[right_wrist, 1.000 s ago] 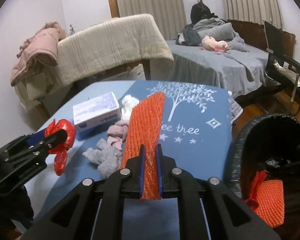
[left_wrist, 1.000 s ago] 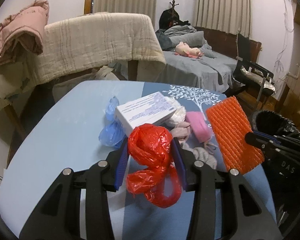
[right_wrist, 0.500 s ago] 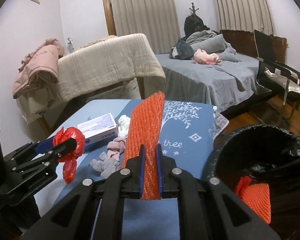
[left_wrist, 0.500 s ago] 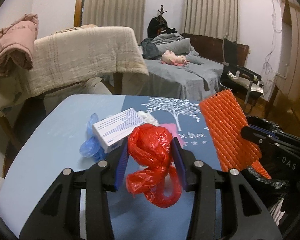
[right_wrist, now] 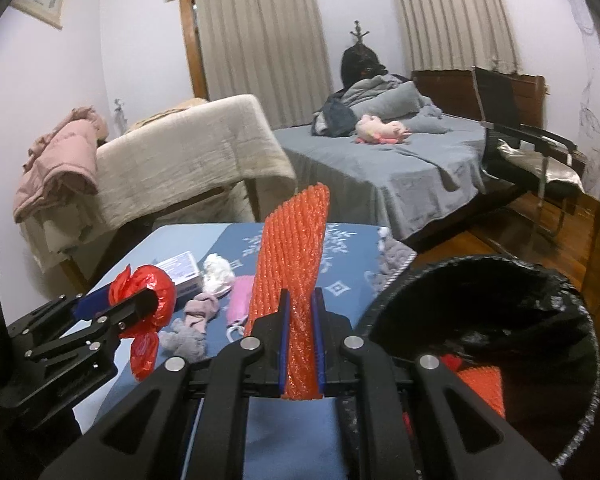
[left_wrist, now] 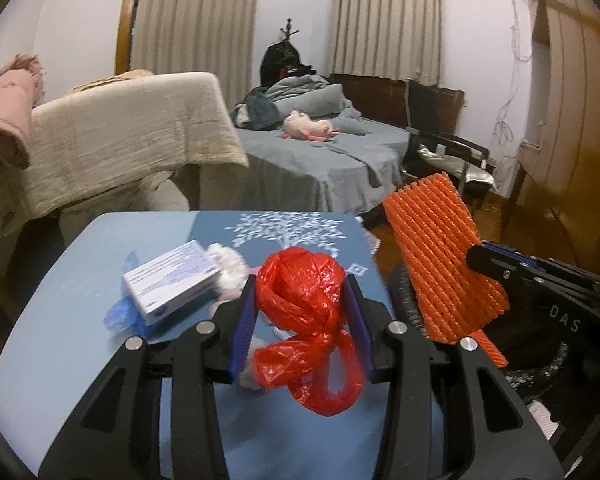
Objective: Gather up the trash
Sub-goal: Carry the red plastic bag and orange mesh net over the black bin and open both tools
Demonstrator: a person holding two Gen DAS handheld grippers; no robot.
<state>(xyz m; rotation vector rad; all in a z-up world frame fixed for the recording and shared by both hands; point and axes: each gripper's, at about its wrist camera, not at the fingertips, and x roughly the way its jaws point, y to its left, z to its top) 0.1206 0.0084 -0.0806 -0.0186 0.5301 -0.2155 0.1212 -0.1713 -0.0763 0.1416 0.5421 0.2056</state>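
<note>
My left gripper [left_wrist: 300, 300] is shut on a crumpled red plastic bag [left_wrist: 304, 304] and holds it above the blue table [left_wrist: 80, 280]; it also shows in the right wrist view [right_wrist: 144, 300]. My right gripper [right_wrist: 300, 320] is shut on an orange foam net sleeve [right_wrist: 292, 248], which stands upright; it also shows in the left wrist view [left_wrist: 436, 248]. A bin lined with a black bag [right_wrist: 572, 308] stands at the table's right edge, with another orange net [right_wrist: 480, 388] inside.
On the table lie a white box [left_wrist: 168, 280], a blue plastic bag [left_wrist: 118, 316], white tissue [right_wrist: 218, 276], a pink mask [right_wrist: 240, 304] and grey and pink socks [right_wrist: 188, 336]. A bed [right_wrist: 400, 168], a chair [right_wrist: 532, 152] and a blanket-covered sofa [left_wrist: 120, 140] stand beyond.
Both grippers have risen and moved right, toward the bin, each still holding its item. The table items now lie farther below and to the left.
</note>
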